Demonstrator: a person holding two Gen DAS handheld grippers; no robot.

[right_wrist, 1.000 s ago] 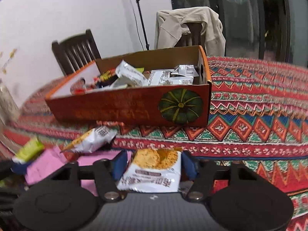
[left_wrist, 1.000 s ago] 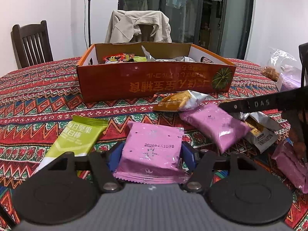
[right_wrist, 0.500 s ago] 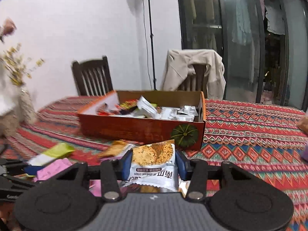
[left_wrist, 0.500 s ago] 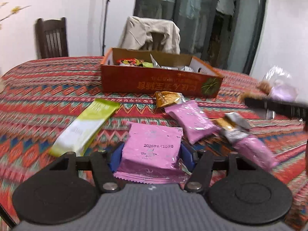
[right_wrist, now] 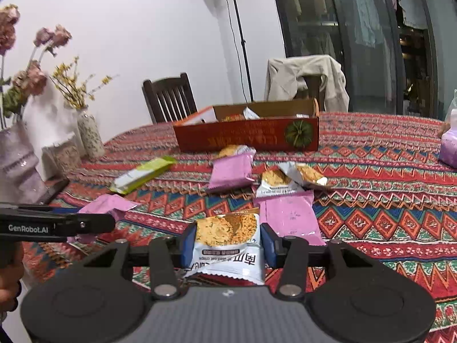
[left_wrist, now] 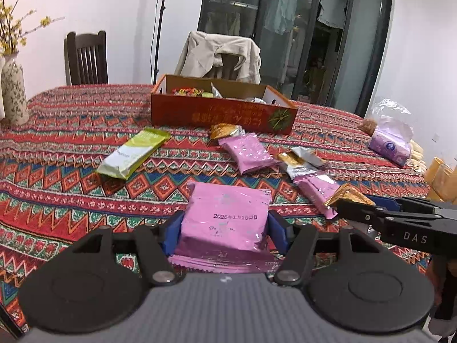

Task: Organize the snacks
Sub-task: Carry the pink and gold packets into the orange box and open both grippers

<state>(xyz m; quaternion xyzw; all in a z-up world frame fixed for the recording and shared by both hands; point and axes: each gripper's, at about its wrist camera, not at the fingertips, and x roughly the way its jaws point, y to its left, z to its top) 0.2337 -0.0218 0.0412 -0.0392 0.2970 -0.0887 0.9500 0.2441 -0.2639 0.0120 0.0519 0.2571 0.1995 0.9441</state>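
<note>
My left gripper [left_wrist: 225,237] is shut on a pink snack packet [left_wrist: 225,211] and holds it above the patterned tablecloth. My right gripper [right_wrist: 228,245] is shut on a white cracker packet [right_wrist: 225,228], also clear of the table. The orange cardboard box [left_wrist: 222,117] [right_wrist: 245,138] with several snacks inside stands far ahead. Between the box and the grippers lie a green packet [left_wrist: 134,153], pink packets [left_wrist: 248,153] [right_wrist: 288,217] and cracker packets [right_wrist: 291,177]. Each gripper shows at the edge of the other's view.
Vases with flowers [right_wrist: 90,134] [left_wrist: 12,91] stand at the table's left edge, with a dark phone [right_wrist: 55,190] near them. A purple tissue pack [left_wrist: 391,145] and bags sit at the right. Two chairs, one with a jacket [left_wrist: 220,54] over it, stand behind the table.
Both grippers have pulled back from the box and risen a little, each carrying its packet. The box and the loose snacks now look smaller and farther off.
</note>
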